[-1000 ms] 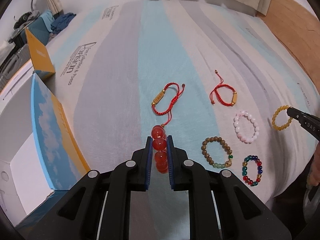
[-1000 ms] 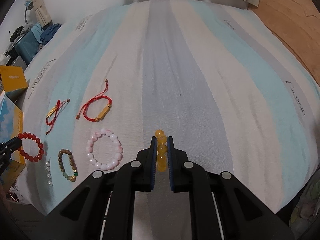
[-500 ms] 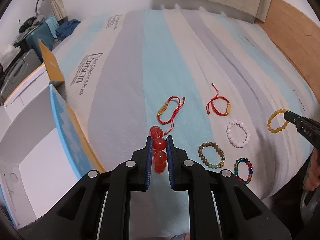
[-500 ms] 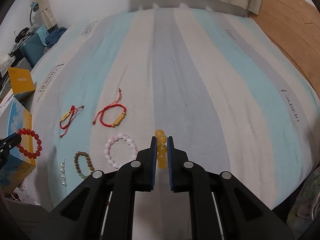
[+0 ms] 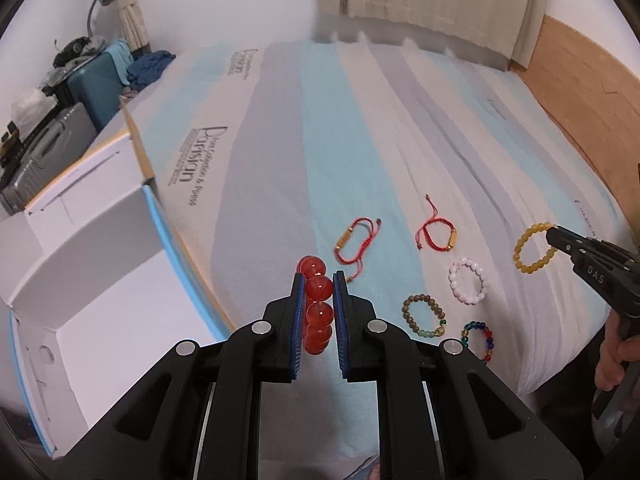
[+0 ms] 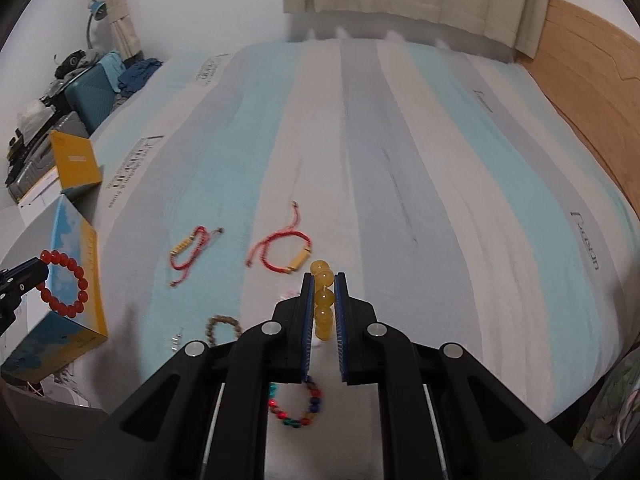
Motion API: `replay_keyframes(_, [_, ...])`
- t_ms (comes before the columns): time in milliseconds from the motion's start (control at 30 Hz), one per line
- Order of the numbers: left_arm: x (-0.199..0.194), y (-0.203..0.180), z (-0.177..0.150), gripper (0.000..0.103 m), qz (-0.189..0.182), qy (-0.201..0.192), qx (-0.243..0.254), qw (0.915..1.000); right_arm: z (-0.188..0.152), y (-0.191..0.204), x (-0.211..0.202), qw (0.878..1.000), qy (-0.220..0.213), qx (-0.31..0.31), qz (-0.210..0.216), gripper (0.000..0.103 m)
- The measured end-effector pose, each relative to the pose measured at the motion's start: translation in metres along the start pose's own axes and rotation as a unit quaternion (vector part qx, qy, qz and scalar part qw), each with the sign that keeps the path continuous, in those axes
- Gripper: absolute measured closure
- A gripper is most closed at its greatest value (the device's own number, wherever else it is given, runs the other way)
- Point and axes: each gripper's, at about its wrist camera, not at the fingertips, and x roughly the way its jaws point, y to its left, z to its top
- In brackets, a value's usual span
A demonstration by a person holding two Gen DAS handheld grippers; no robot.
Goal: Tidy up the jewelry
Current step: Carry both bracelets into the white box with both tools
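My left gripper [image 5: 317, 280] is shut on a red bead bracelet [image 5: 316, 308], held above the bed's near edge beside an open white box [image 5: 92, 280]. My right gripper [image 6: 324, 280] is shut on a yellow bead bracelet [image 6: 323, 304]; it also shows in the left wrist view [image 5: 534, 248]. On the striped bed lie two red cord bracelets [image 5: 354, 240] [image 5: 438, 234], a pink bead bracelet [image 5: 468, 282], a brown bead bracelet [image 5: 424, 316] and a multicolour bead bracelet [image 5: 478, 340].
The box has blue-and-yellow outer walls [image 6: 76, 256] and stands at the bed's left edge. A yellow box [image 6: 74, 164] sits behind it. Suitcases [image 5: 96, 80] and clutter fill the far left corner. A wooden headboard [image 5: 580, 92] runs along the right.
Both grippers have risen and pulled back from the bed with their bracelets. The left one has shifted towards the open box, which now fills more of its view.
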Motion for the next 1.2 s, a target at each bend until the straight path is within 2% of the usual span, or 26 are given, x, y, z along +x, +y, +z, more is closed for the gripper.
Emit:
replay_keyframes(567, [-0.063,0.085,-0.01,0.09,0.034,-0.02,-0.038,0.9985,0.017,0.115,-0.033,0.997,-0.023,-0.059,0.048,0.094])
replay_keyframes(767, [-0.074,0.123,-0.023,0.09,0.058,-0.016,-0.064,0.9962,0.014,0.163,-0.043,0.993,-0.031,-0.089,0.064,0.094])
replay_keyframes(1200, [-0.093,0.206,-0.058,0.09,0.087,-0.009,-0.113,0.9897,0.012,0.277,-0.064,0.982,-0.04,-0.149,0.112,0.094])
